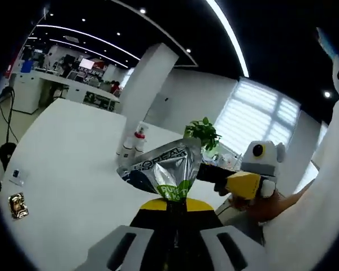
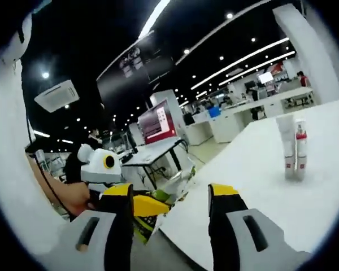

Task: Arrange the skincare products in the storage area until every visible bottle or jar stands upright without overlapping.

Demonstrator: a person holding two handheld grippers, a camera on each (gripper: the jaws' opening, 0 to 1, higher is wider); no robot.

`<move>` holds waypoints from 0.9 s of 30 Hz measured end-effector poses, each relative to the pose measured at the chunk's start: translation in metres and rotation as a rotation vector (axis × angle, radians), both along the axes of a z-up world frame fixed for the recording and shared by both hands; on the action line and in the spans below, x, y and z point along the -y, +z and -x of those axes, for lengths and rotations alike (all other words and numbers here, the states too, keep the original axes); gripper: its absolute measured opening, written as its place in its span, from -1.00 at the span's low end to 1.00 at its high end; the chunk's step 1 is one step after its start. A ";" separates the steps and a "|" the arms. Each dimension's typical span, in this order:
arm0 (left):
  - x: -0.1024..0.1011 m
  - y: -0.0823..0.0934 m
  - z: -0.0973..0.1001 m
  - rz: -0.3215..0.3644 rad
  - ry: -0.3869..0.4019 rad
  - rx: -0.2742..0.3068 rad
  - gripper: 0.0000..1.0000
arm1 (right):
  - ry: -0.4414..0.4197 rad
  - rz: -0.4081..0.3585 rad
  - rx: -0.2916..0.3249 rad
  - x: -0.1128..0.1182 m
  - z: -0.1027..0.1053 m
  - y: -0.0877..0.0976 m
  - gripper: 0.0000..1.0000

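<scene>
Left gripper (image 1: pixel 174 210) clenched on silver sachet (image 1: pixel 164 166), frame centre. Right gripper (image 2: pixel 169 212) released, holding nothing. 2 bottles (image 2: pixel 294 148) upright, right of frame, on white table (image 2: pixel 327 192). Step: carrying sachet; next, stand it clear of bottles.

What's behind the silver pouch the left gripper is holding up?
Behind the silver pouch held by the left gripper are a green plant and the right gripper. The pouch hides the plant's pot and base.

white table (image 1: pixel 73 169), two upright bottles (image 2: pixel 292 148)
</scene>
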State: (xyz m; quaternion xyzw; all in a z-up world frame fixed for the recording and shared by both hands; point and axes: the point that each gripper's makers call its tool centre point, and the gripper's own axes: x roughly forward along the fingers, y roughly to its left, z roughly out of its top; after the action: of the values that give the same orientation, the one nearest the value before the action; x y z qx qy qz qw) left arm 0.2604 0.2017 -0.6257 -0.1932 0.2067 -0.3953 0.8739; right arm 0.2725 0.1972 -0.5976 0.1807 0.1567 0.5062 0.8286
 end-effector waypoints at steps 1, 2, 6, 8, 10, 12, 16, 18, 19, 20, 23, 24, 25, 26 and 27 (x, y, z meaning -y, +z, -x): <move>0.003 -0.001 0.003 -0.020 -0.022 0.025 -0.88 | -0.003 -0.006 -0.036 0.001 -0.001 -0.002 -0.10; 0.007 -0.006 0.010 -0.085 -0.075 0.072 -0.88 | -0.002 -0.022 -0.012 0.002 -0.002 0.004 -0.13; 0.023 -0.020 0.023 -0.220 -0.180 0.148 -0.88 | 0.001 -0.059 -0.096 0.005 -0.003 0.000 -0.13; 0.026 -0.018 0.024 -0.249 -0.193 0.207 -0.88 | -0.008 -0.059 -0.108 0.006 -0.006 -0.002 -0.17; 0.028 -0.018 0.024 -0.248 -0.196 0.211 -0.88 | -0.027 -0.057 -0.136 0.009 -0.011 -0.006 -0.30; 0.026 -0.018 0.021 -0.277 -0.174 0.226 -0.88 | -0.030 -0.047 -0.176 0.007 -0.013 -0.013 -0.31; 0.025 -0.015 0.019 -0.298 -0.162 0.265 -0.87 | 0.007 -0.021 -0.182 0.003 -0.004 -0.016 -0.49; 0.026 -0.017 0.020 -0.336 -0.165 0.286 -0.87 | 0.005 -0.015 -0.201 0.003 -0.004 -0.019 -0.52; 0.026 -0.018 0.020 -0.337 -0.167 0.285 -0.87 | 0.003 -0.023 -0.214 0.004 -0.006 -0.019 -0.52; 0.026 -0.017 0.018 -0.344 -0.162 0.294 -0.87 | 0.006 -0.027 -0.219 0.004 -0.006 -0.019 -0.53; 0.028 -0.021 0.016 -0.367 -0.168 0.303 -0.86 | -0.004 0.018 -0.207 0.006 -0.006 -0.024 -0.59; 0.029 -0.021 0.016 -0.369 -0.170 0.303 -0.85 | -0.006 0.017 -0.211 0.007 -0.005 -0.024 -0.61; 0.029 -0.021 0.016 -0.369 -0.170 0.305 -0.84 | -0.007 0.021 -0.204 0.008 -0.005 -0.024 -0.62; 0.029 -0.020 0.016 -0.365 -0.167 0.307 -0.83 | -0.009 0.027 -0.185 0.009 -0.005 -0.023 -0.63; 0.029 -0.020 0.016 -0.360 -0.169 0.304 -0.82 | -0.009 0.026 -0.183 0.010 -0.005 -0.022 -0.64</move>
State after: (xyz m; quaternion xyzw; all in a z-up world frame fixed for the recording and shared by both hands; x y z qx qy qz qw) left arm 0.2445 0.1726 -0.6456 0.0453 0.1554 -0.4484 0.8791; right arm 0.2771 0.1875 -0.6198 0.2161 0.2378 0.4816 0.8154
